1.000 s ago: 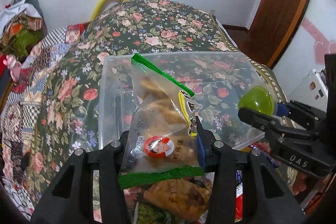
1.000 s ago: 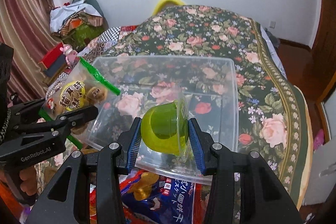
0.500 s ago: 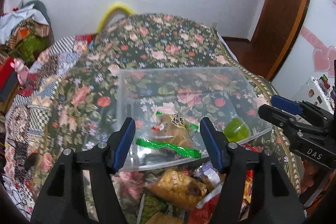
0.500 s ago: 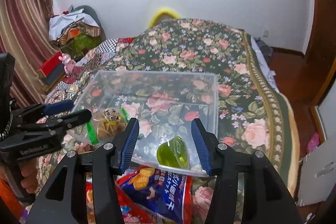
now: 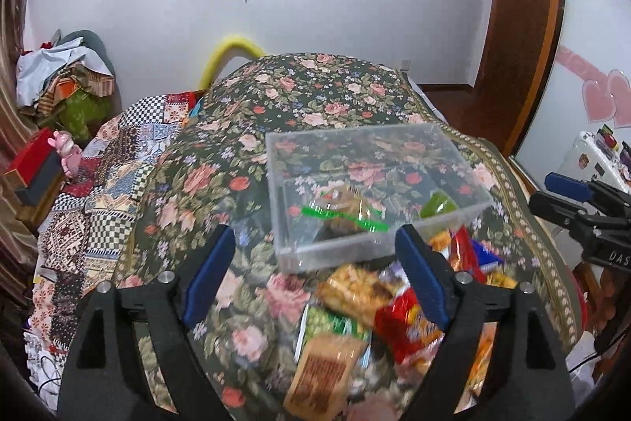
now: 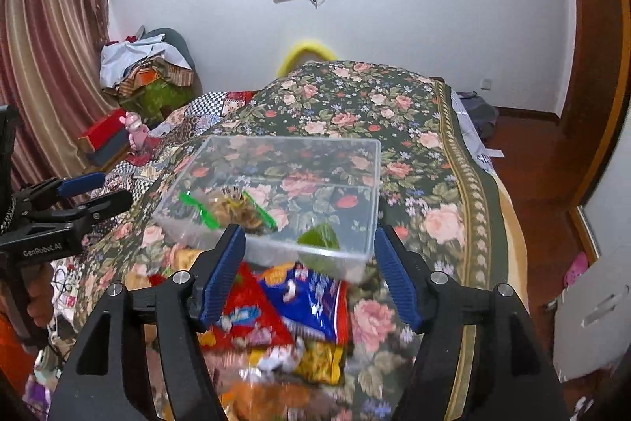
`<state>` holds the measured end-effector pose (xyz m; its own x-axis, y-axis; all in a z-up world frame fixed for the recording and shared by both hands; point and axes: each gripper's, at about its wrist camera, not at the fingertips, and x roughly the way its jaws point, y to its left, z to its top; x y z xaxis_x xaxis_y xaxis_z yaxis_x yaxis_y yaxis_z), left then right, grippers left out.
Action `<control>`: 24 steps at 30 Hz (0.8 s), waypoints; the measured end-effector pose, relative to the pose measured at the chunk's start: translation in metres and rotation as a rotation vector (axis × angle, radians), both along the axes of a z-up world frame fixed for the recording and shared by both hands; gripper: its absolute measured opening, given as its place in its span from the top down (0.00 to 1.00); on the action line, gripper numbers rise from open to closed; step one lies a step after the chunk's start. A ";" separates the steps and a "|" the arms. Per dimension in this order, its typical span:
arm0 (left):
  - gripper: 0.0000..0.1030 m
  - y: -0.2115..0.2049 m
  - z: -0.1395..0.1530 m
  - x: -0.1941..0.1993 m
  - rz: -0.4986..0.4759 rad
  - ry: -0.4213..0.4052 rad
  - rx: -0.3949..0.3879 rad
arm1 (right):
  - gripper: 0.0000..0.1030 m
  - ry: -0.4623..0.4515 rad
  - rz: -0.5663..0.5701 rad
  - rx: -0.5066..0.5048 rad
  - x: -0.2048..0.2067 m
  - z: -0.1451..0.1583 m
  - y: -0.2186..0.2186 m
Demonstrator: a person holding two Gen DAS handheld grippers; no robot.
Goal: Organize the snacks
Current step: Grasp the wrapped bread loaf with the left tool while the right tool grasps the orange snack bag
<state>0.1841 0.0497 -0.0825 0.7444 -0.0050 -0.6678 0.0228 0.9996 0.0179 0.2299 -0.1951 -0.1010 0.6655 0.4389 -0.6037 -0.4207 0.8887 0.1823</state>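
Resting on the floral bedspread (image 5: 315, 93), a clear plastic box (image 5: 276, 184) is seen with two snacks inside: a green-striped cookie bag (image 5: 343, 214) toward its left and a green jelly cup (image 5: 437, 204) toward its right. The left gripper (image 5: 315, 275) is held above the bed with its fingers spread wide and nothing between them. The right gripper (image 6: 309, 273) is likewise held with fingers spread and empty (its blue pads frame the box's near edge). A loose pile of snack packets (image 6: 276, 310) is heaped on the bedspread just in front of the box, blurred in both views.
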 end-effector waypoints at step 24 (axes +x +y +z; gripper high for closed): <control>0.12 0.016 -0.095 -0.047 0.023 0.200 -0.029 | 0.16 0.191 -0.019 -0.043 -0.052 -0.077 -0.003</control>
<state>0.1375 0.0658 -0.1771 0.5969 -0.0110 -0.8023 0.0003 0.9999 -0.0135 0.1779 -0.1982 -0.1780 0.5449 0.3981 -0.7379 -0.3650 0.9050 0.2187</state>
